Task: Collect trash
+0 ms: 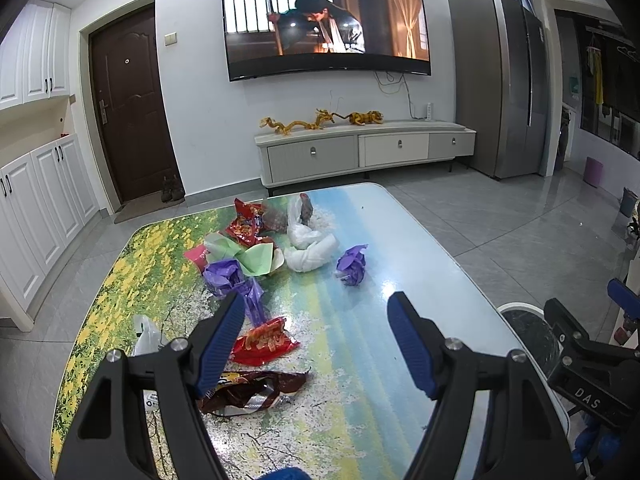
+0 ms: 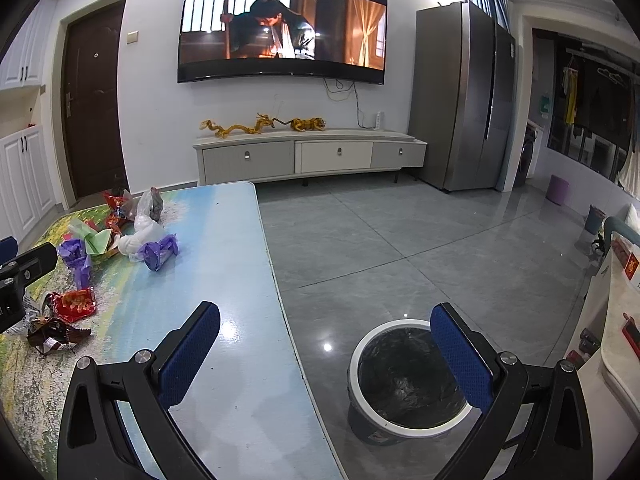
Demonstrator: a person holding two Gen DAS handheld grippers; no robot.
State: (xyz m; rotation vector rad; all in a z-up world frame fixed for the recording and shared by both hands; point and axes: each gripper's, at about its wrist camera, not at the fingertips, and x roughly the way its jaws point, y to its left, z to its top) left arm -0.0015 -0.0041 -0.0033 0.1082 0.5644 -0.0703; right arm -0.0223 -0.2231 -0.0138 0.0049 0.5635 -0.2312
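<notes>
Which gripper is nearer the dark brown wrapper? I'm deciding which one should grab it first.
Left. The left gripper hangs open right over the dark brown wrapper, one finger overlapping it. The right gripper is open farther right, straddling the table edge and the trash bin.

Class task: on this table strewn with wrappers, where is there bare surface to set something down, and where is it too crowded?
Free: the blue half of the table, from the purple paper ball to the edge beside the trash bin; also the far corner. Crowded: the flowered side, from the red snack wrapper and brown wrapper back to the white bags.
</notes>
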